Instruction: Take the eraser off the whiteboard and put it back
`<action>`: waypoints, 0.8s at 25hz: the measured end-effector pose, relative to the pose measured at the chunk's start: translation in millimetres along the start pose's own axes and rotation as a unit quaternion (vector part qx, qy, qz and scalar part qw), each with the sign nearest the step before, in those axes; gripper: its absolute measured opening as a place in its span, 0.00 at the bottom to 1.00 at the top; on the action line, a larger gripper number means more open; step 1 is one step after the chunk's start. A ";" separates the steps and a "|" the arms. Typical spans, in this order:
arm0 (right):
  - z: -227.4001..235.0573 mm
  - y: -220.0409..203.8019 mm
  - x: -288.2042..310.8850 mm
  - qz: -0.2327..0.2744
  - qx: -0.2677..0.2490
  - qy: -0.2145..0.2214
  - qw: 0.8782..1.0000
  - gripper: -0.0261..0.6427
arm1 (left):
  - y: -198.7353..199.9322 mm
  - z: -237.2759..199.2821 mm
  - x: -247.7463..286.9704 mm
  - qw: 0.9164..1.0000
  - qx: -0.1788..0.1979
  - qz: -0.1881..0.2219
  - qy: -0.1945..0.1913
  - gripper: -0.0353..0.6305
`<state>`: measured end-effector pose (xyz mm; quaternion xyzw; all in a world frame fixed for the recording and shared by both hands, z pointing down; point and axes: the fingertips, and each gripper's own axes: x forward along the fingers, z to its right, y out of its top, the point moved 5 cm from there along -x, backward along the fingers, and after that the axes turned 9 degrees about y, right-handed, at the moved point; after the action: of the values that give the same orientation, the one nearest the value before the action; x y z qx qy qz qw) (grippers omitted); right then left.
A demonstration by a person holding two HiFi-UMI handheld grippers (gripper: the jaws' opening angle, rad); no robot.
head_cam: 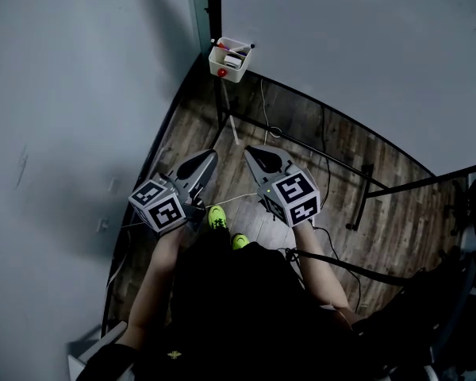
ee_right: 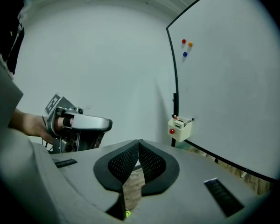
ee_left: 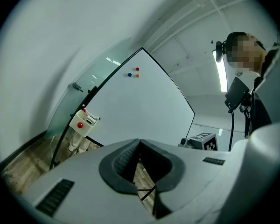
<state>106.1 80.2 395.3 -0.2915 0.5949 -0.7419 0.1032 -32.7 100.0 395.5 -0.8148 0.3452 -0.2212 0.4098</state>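
Grey left claw [head_cam: 209,157] and right claw [head_cam: 254,151] both closed, empty, well short of white tray [head_cam: 229,62]

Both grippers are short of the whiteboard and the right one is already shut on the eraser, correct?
Not quite. The right gripper is shut, but on nothing: the right gripper view shows its jaws together with nothing between them. The rest holds: it and the left gripper are both short of the whiteboard.

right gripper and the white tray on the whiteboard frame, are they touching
Apart. The head view shows a clear stretch of wooden floor between the right gripper and the white tray.
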 end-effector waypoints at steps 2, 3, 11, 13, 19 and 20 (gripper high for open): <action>3.6 2.9 9.2 -0.002 0.000 -0.001 1.000 0.04 | 5.6 -9.0 3.7 1.000 0.005 -0.001 -0.001 0.07; 5.1 4.3 13.2 -0.003 0.000 -0.002 1.000 0.04 | 7.7 -13.3 5.4 1.000 0.007 -0.002 -0.002 0.07; 22.1 13.0 38.8 -0.011 -0.001 -0.018 1.000 0.04 | 22.2 -37.4 24.4 1.000 -0.004 -0.010 -0.028 0.07; 27.2 15.2 43.5 -0.011 0.003 -0.022 1.000 0.04 | 25.2 -43.9 29.3 0.999 -0.003 -0.012 -0.032 0.07; 35.1 21.0 62.8 -0.020 0.007 -0.029 0.999 0.04 | 32.8 -59.4 37.9 0.999 -0.008 -0.027 -0.046 0.07; 35.5 21.9 66.4 -0.021 0.008 -0.029 0.999 0.04 | 33.7 -62.4 38.7 0.998 -0.008 -0.031 -0.048 0.07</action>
<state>67.9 11.9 399.5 -0.3243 0.5797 -0.7398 0.1070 -60.0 24.7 406.2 -0.8381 0.3018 -0.1912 0.4123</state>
